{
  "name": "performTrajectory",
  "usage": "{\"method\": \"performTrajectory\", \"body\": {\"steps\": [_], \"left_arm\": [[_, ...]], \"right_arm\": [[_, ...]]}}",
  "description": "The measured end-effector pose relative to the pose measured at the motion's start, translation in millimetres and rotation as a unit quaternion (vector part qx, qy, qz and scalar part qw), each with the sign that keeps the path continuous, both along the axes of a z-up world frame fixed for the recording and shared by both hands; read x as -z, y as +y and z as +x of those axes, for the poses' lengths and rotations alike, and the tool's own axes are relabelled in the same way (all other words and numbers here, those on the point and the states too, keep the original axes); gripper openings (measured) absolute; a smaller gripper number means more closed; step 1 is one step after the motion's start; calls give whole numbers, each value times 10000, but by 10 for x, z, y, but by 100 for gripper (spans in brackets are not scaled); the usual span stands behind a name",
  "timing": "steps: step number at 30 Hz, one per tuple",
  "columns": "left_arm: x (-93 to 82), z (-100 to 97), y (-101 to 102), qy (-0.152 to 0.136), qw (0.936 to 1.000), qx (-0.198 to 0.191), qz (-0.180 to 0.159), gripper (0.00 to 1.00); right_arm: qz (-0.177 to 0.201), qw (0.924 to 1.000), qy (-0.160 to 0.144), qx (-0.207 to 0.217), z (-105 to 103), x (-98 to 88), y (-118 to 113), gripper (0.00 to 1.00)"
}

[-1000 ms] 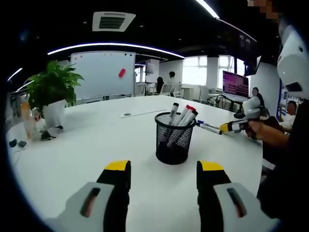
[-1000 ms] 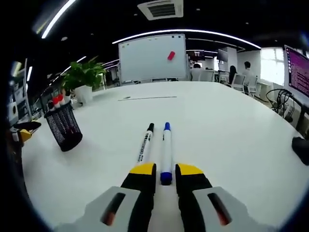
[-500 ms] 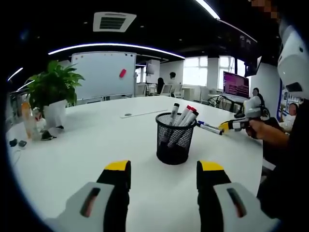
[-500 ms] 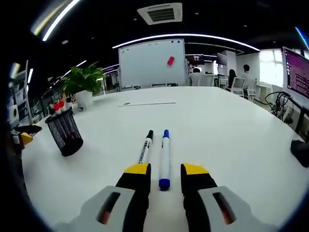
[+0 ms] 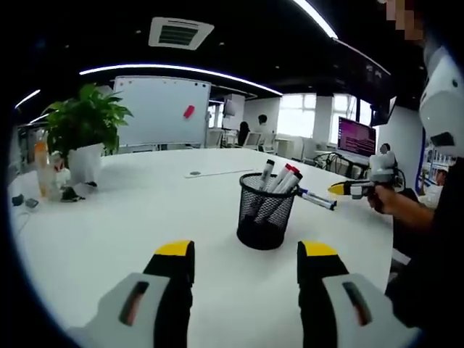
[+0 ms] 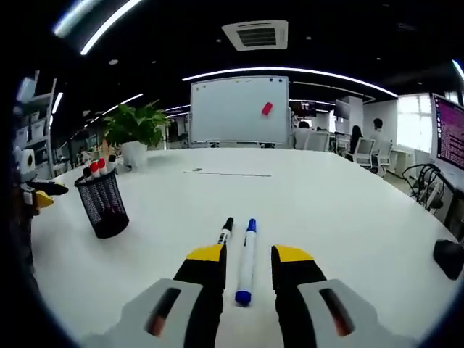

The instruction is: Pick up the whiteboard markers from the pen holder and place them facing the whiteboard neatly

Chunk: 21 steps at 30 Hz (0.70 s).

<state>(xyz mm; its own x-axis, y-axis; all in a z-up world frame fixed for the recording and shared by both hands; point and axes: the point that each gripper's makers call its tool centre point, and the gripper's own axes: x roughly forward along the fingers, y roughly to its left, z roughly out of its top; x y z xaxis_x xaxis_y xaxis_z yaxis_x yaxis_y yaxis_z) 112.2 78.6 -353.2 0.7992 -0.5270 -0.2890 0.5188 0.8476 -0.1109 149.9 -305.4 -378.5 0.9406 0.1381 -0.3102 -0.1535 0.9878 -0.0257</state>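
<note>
A black mesh pen holder point(image 5: 264, 214) stands on the white table point(image 5: 130, 232) just ahead of my open left gripper point(image 5: 246, 261), with several markers point(image 5: 279, 177) sticking out of it. In the right gripper view a blue marker point(image 6: 246, 257) and a black marker point(image 6: 224, 234) lie side by side, pointing toward the whiteboard point(image 6: 239, 110). My right gripper point(image 6: 248, 255) is open, and the blue marker's rear end lies loose between its jaws. The pen holder point(image 6: 105, 203) stands off to its left. My right gripper point(image 5: 339, 189) also shows beyond the holder, by the blue marker point(image 5: 316, 199).
A potted plant point(image 5: 83, 130) and small items sit at the table's far left. A thin strip point(image 6: 226, 173) lies mid-table toward the whiteboard point(image 5: 159, 112). A dark object point(image 6: 449, 257) rests at the right edge. People sit at desks in the background.
My right gripper has opened and let go of the blue marker, which now lies on the table beside the black one. Both views have shifted a little.
</note>
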Motion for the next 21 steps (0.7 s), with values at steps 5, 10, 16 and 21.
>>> {"method": "performTrajectory", "body": {"steps": [5, 10, 16, 21], "left_arm": [[-46, 31, 64, -27, 9999, -114, -103, 58], [-100, 27, 20, -119, 9998, -75, -136, 54], [-190, -2, 19, -153, 9995, -95, -271, 56], [-285, -12, 54, -308, 9991, -123, -276, 56]], "right_arm": [[-93, 9990, -264, -355, -67, -209, 23, 29], [4, 9978, -443, -502, -125, -386, 31, 31], [106, 9948, -828, -586, -205, -687, 92, 32], [136, 9916, -1036, -767, -283, -880, 187, 35]]}}
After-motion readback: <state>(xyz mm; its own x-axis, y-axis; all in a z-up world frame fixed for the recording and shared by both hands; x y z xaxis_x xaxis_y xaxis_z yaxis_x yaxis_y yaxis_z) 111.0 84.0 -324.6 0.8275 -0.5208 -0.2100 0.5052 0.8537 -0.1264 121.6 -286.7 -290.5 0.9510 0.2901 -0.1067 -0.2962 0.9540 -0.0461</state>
